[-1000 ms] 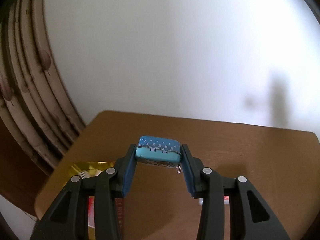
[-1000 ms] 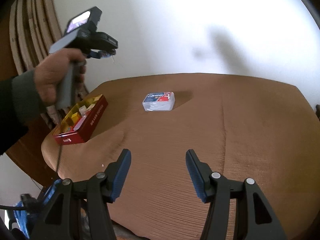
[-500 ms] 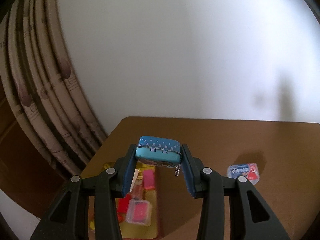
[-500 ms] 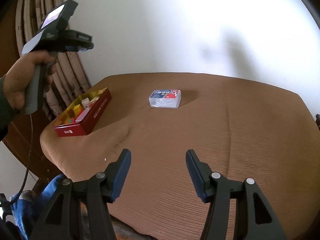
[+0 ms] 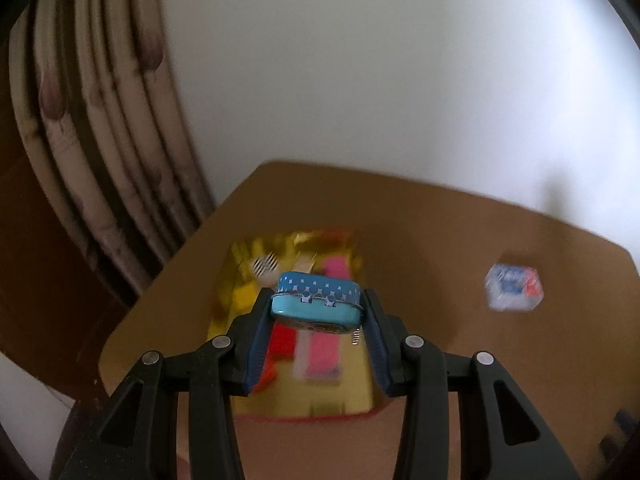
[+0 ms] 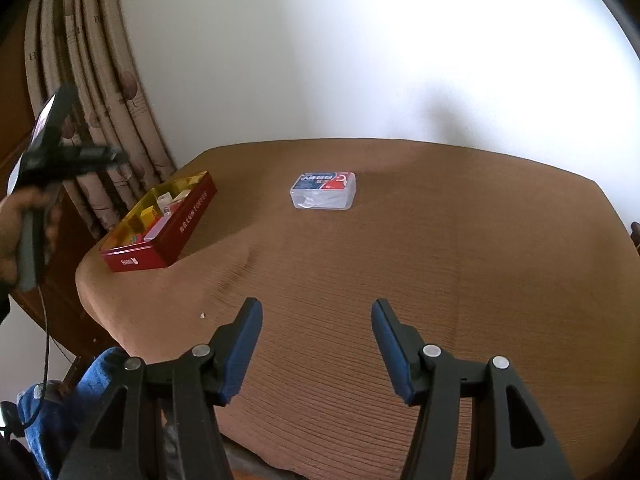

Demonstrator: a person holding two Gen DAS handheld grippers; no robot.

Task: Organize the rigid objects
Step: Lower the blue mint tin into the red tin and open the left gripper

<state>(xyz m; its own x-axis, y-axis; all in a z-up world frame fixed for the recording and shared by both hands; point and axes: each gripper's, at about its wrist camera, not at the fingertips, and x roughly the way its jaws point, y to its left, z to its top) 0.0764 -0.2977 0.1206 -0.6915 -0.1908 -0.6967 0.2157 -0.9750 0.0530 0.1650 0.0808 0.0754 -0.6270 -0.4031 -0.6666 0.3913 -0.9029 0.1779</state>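
My left gripper [image 5: 316, 312] is shut on a small blue tin [image 5: 317, 305] with a white-dotted lid and a short chain hanging from it. It hangs in the air above the near end of the red box [image 5: 304, 414], whose gold inside holds several small coloured items. From the right wrist view the left gripper [image 6: 70, 156] shows blurred at the far left in a hand, left of and above the red box [image 6: 160, 246]. My right gripper [image 6: 316, 320] stands open over bare brown cloth near the table's front. A clear plastic box with a blue-and-red label [image 6: 323, 191] lies mid-table.
The table [image 6: 440, 260] is covered in brown ribbed cloth, with its left edge just past the red box. Patterned curtains [image 6: 100, 100] hang at the left and a white wall stands behind. Blue fabric [image 6: 68, 404] sits below the table's front left corner.
The left gripper, still holding the blue tin, has pulled back leftward and sunk a little, so the red box now lies under it. The right gripper has stayed put.
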